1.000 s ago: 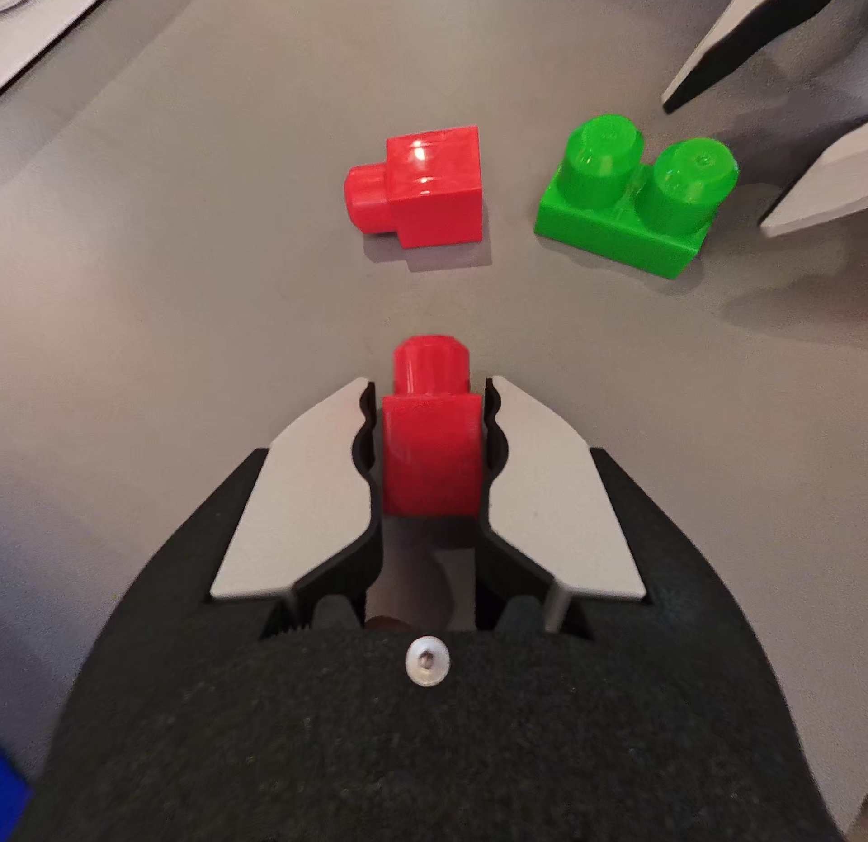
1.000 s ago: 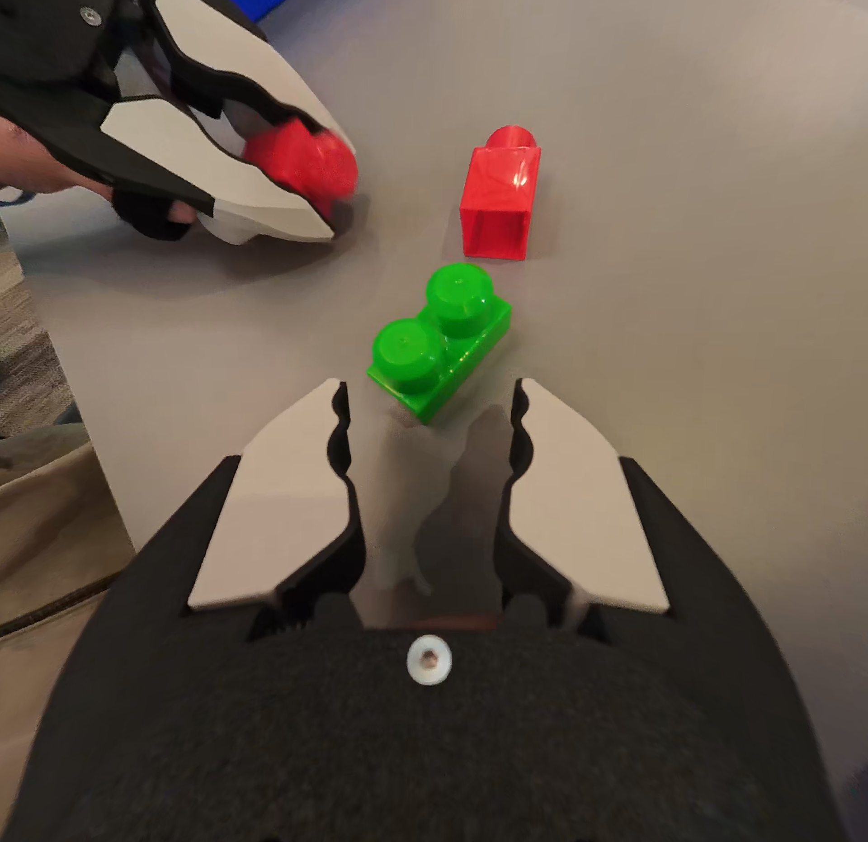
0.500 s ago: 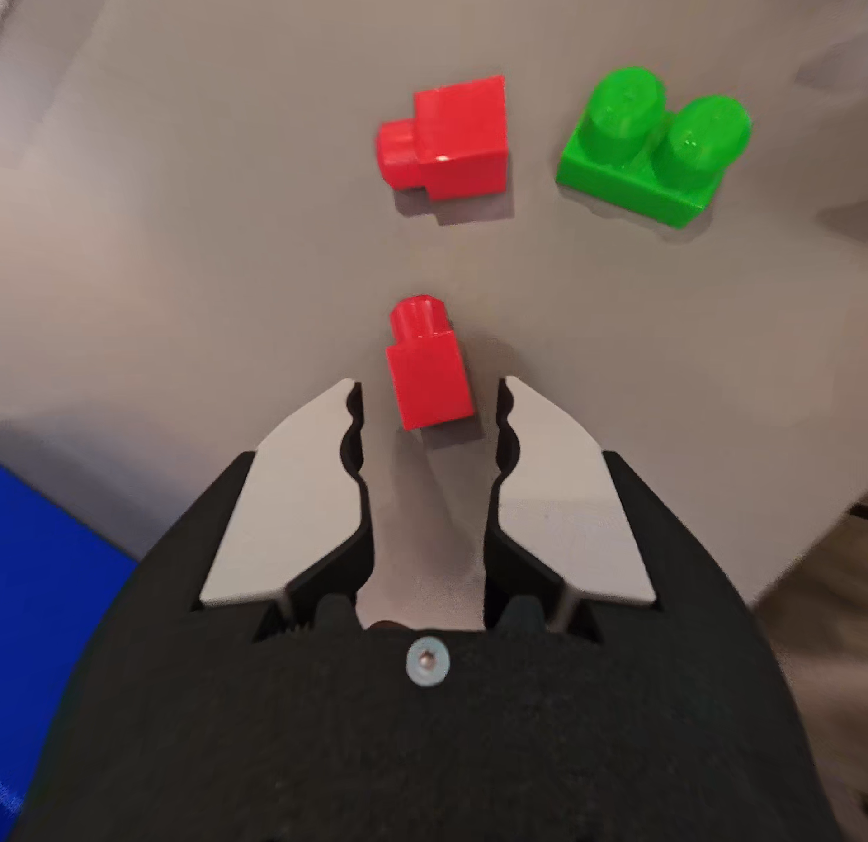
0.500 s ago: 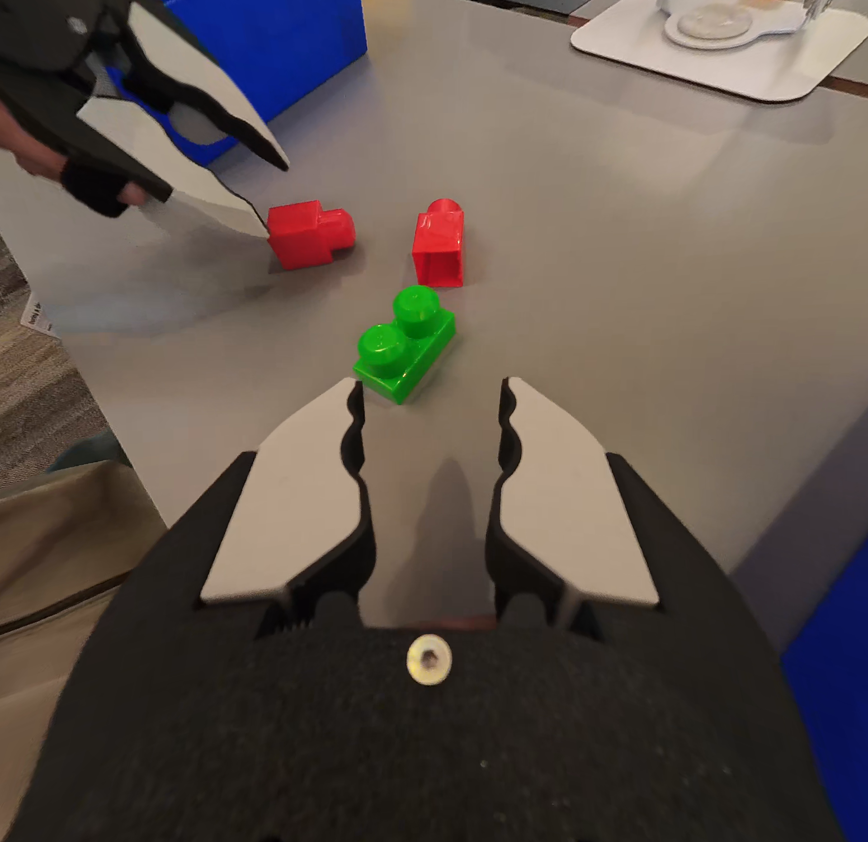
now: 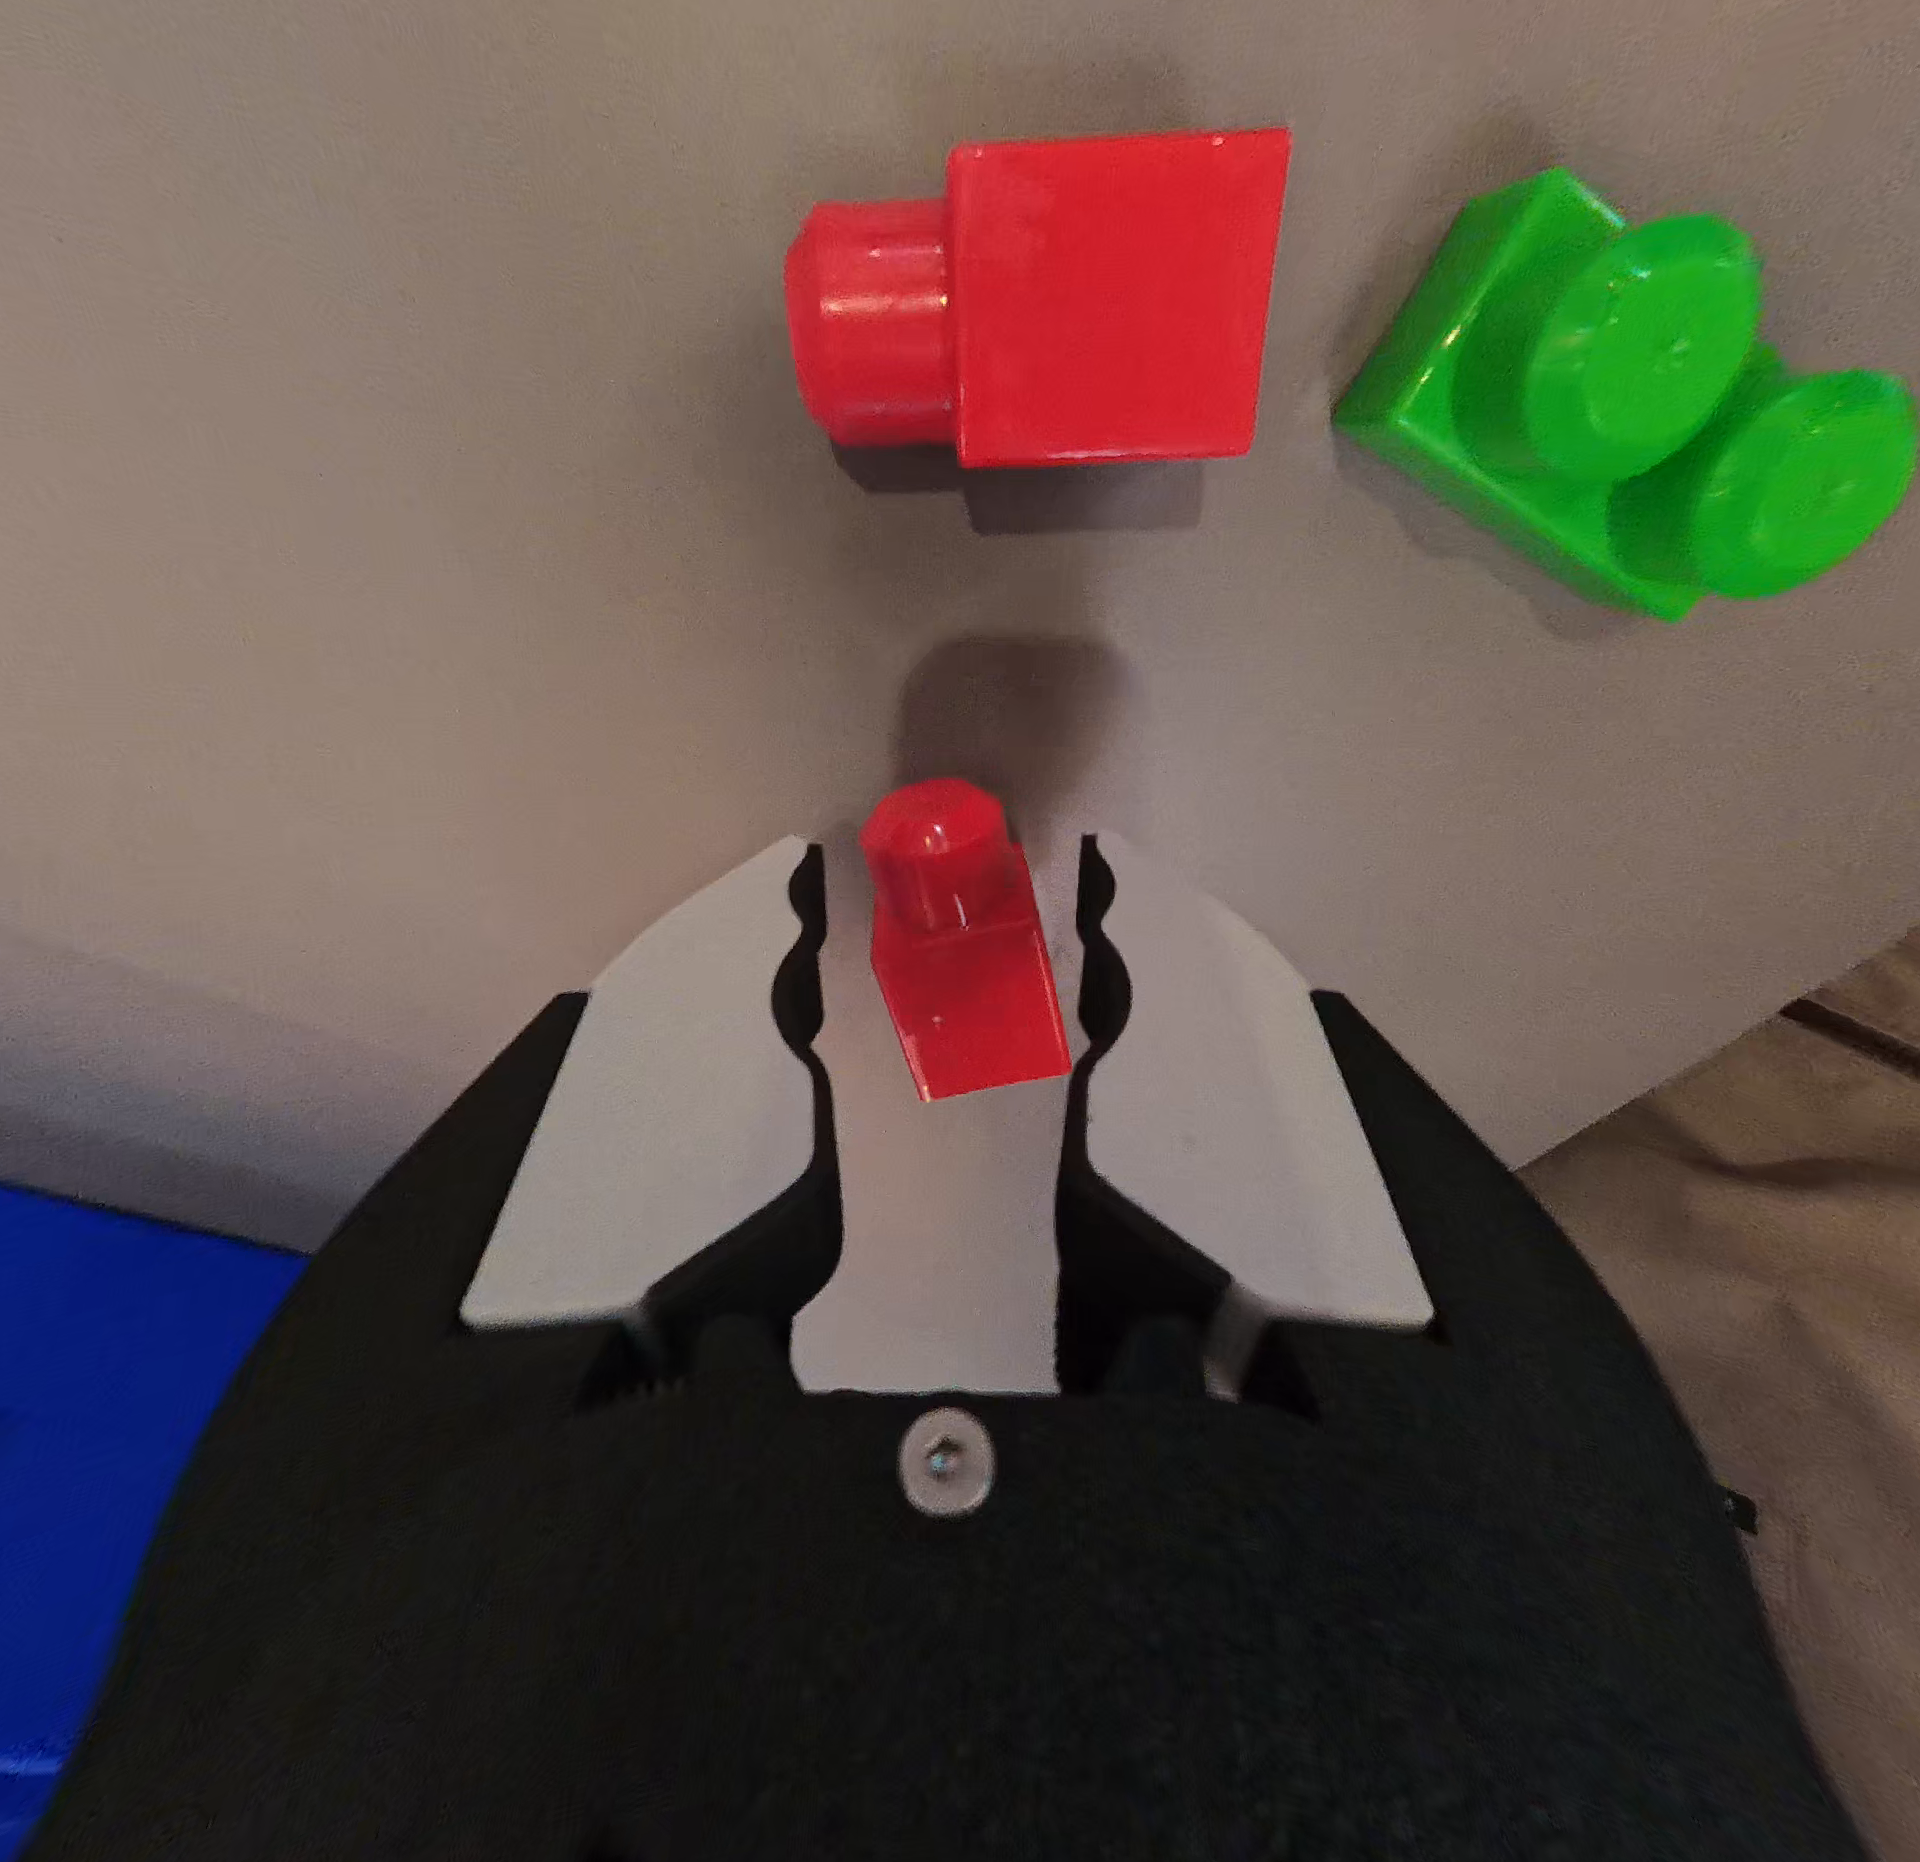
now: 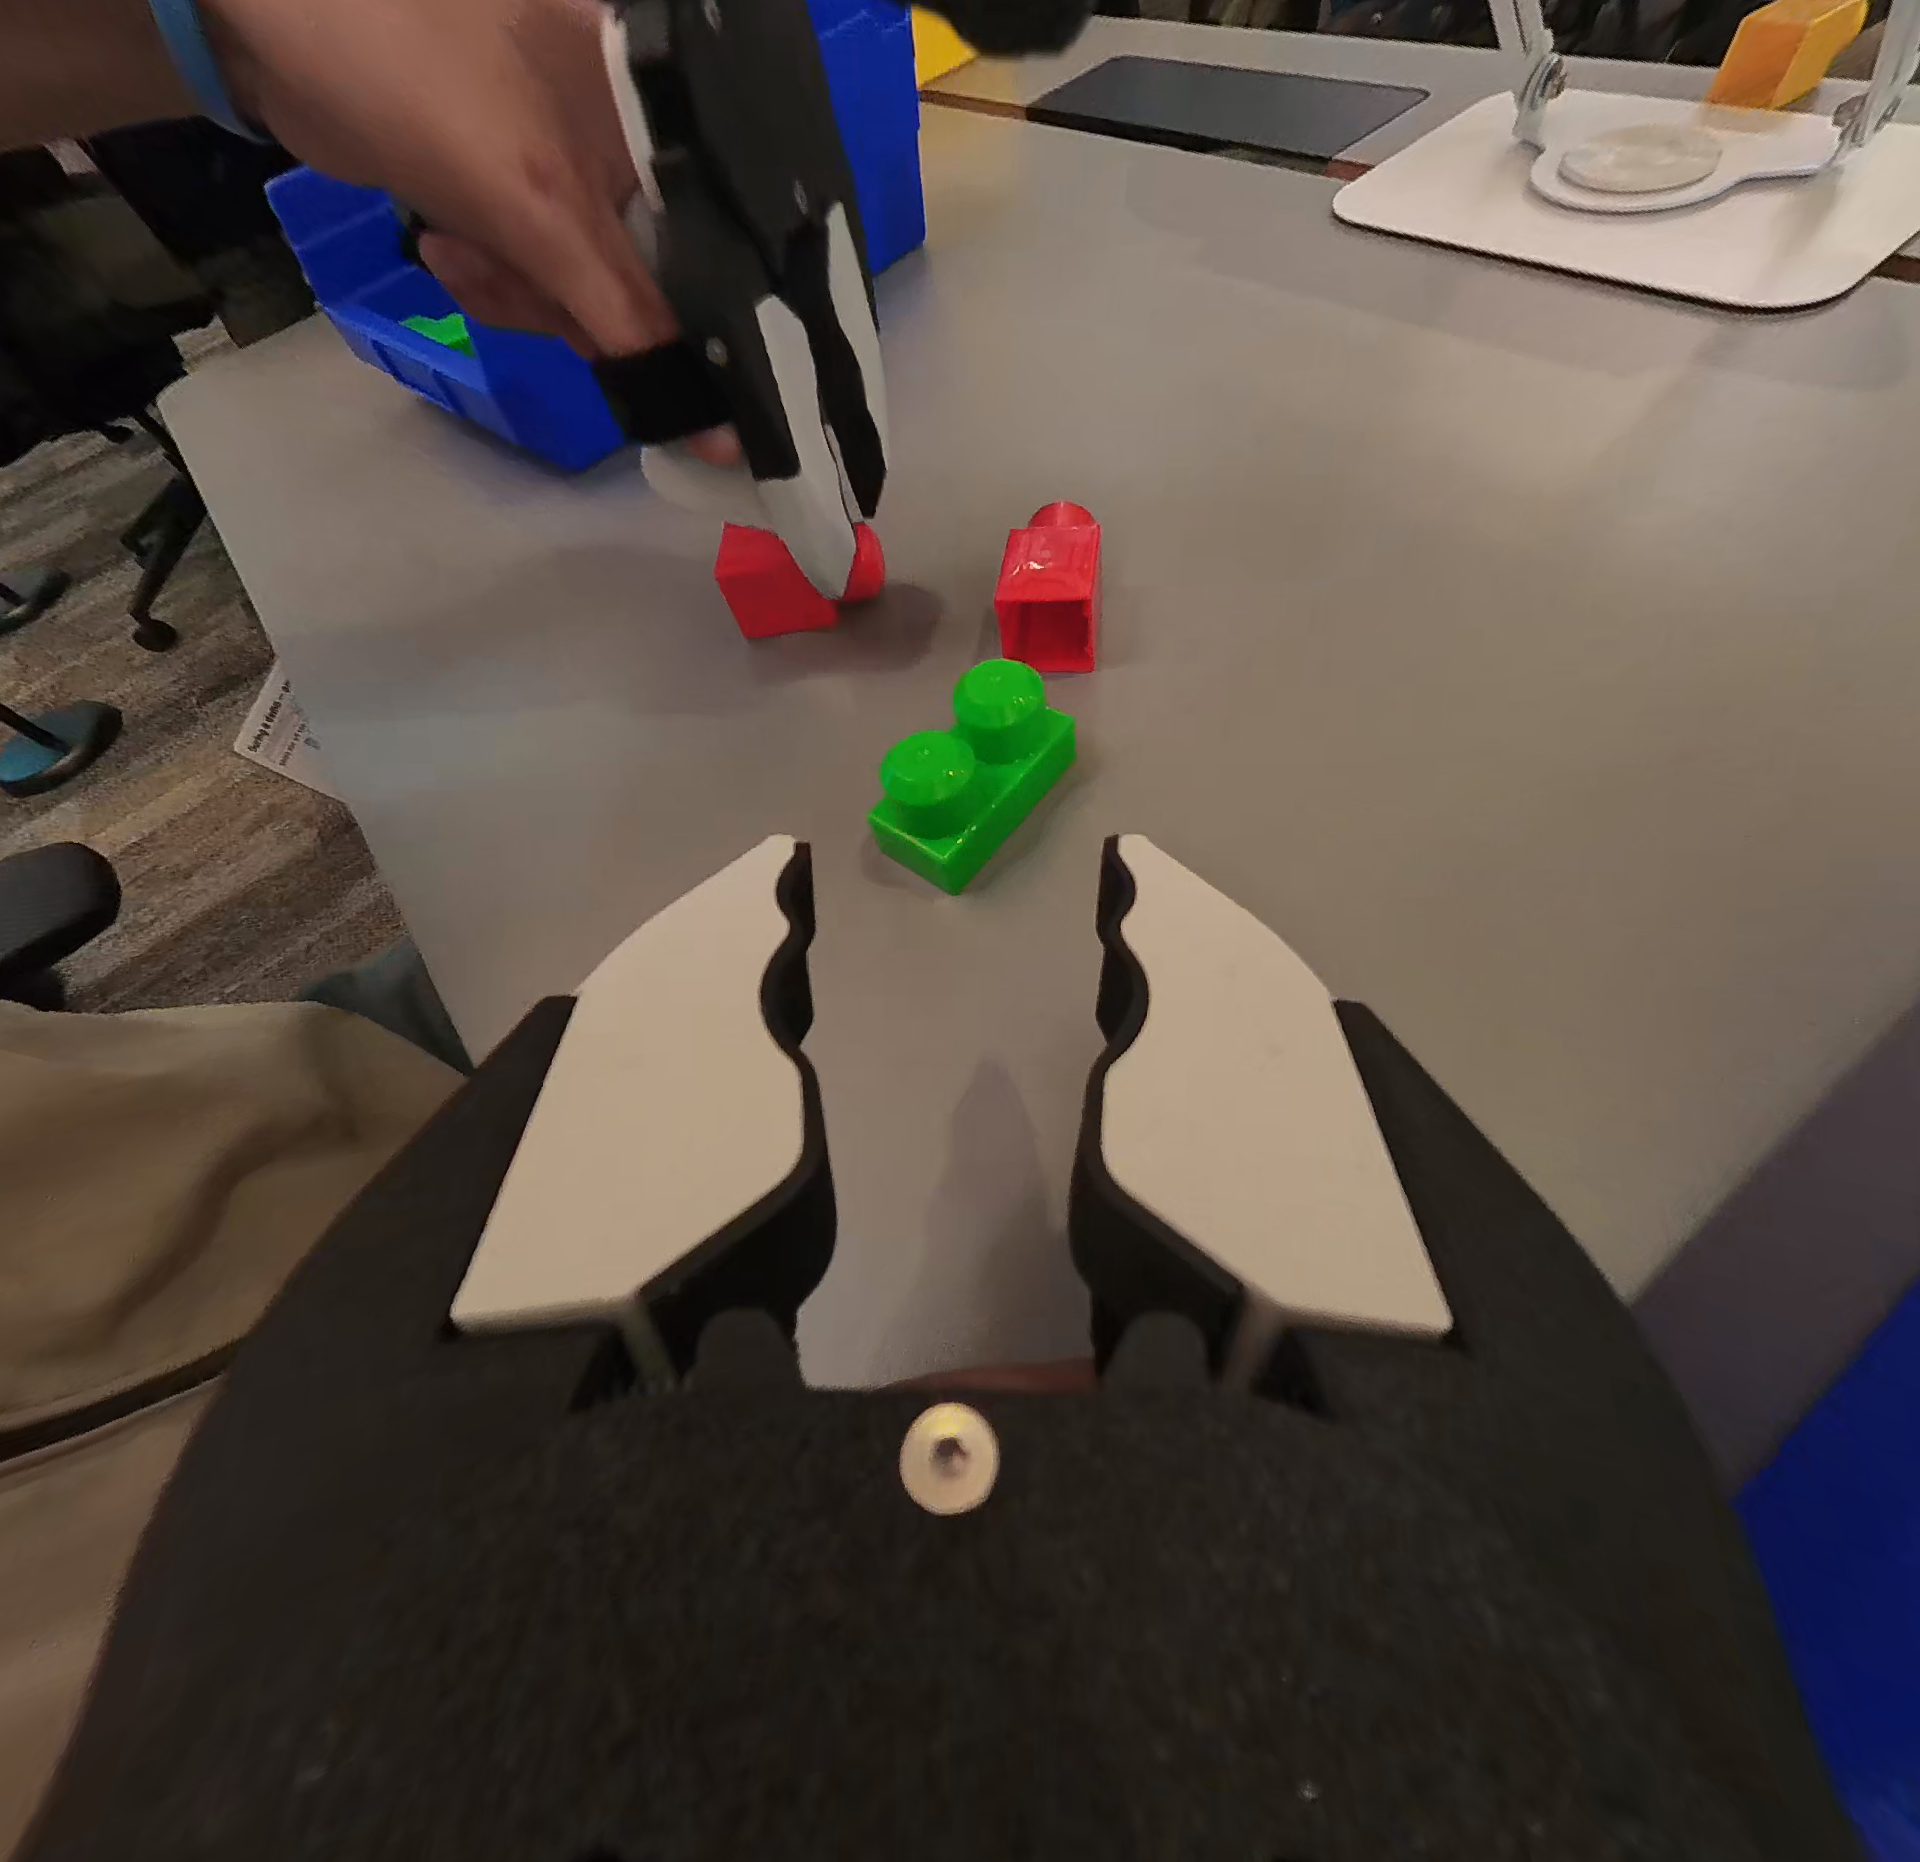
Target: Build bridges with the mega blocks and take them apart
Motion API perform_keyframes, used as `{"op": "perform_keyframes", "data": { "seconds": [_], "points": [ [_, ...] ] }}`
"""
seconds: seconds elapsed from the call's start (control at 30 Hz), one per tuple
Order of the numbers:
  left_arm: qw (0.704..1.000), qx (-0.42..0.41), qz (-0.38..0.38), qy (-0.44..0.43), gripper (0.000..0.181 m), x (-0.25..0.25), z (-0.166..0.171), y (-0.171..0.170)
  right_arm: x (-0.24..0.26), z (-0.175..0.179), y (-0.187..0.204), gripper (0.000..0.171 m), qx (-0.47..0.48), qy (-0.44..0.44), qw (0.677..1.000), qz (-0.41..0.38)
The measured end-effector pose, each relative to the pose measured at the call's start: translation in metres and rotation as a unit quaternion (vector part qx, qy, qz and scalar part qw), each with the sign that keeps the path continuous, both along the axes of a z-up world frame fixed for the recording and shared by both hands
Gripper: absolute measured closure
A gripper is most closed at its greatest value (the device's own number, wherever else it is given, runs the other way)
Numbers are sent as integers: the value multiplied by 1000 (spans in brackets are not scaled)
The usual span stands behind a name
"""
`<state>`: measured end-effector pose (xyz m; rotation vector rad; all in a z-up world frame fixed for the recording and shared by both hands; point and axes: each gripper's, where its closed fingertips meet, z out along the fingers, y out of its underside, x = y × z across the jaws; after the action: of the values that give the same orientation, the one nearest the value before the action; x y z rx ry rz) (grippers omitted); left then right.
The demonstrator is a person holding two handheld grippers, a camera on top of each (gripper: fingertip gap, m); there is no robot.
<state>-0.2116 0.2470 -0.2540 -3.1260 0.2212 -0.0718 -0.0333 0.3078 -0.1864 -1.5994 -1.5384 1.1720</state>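
Grey table (image 6: 1455, 669): three blocks lie loose.
We straddle the near red block (image 5: 961, 965) with the left gripper (image 5: 951, 856), fingers spread; the right gripper (image 6: 951, 856) is released near the green block (image 6: 971, 773). Next: clench, stand it upright.

Three blocks lie on the table (image 6: 1455, 669); the two-stud block (image 6: 971, 778) sits nearest the right gripper (image 6: 951, 877); behind it lies a one-stud block (image 6: 1049, 591) on its side; left of that, another one-stud block (image 6: 774, 586) lies between the left gripper (image 5: 945, 856) fingers; a bin (image 6: 499, 358) stands behind, left.
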Motion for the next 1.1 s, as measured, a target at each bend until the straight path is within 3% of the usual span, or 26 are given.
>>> {"op": "perform_keyframes", "data": {
  "seconds": [0.07, 0.2, 0.43, 0.63, 0.73, 0.83, 0.9, 0.97, 1.1],
  "points": [
    [1000, -9, -2, 5, 132, 2, -5, 0, 3, 2, 1, 119, -2, 4, 1000, 0],
    [999, -24, -3, 34, 149, -4, -16, -6, 5, 5, 1, 120, -6, 6, 1000, 2],
    [999, 6, -8, 35, 151, -6, -18, -5, 4, 2, -3, 123, 6, -4, 1000, 8],
    [976, 216, 9, -15, 151, -4, 12, 23, 3, 4, -3, 126, 16, -1, 1000, 6],
    [939, 340, 46, -36, 152, -11, 25, 29, 3, 3, -3, 126, 22, -3, 1000, 5],
    [880, 464, 70, -79, 152, -14, 41, 32, 3, 3, -3, 127, 24, -4, 1000, 4],
    [845, 527, 69, -58, 152, -23, 46, 30, 2, 4, -3, 127, 26, -5, 1000, 4],
    [832, 550, 62, -30, 152, -29, 45, 25, 2, 4, -5, 127, 29, -5, 1000, 6],
    [850, 524, 45, -2, 151, -32, 36, 20, 1, 4, -9, 127, 31, -7, 999, 10]
  ]
}}
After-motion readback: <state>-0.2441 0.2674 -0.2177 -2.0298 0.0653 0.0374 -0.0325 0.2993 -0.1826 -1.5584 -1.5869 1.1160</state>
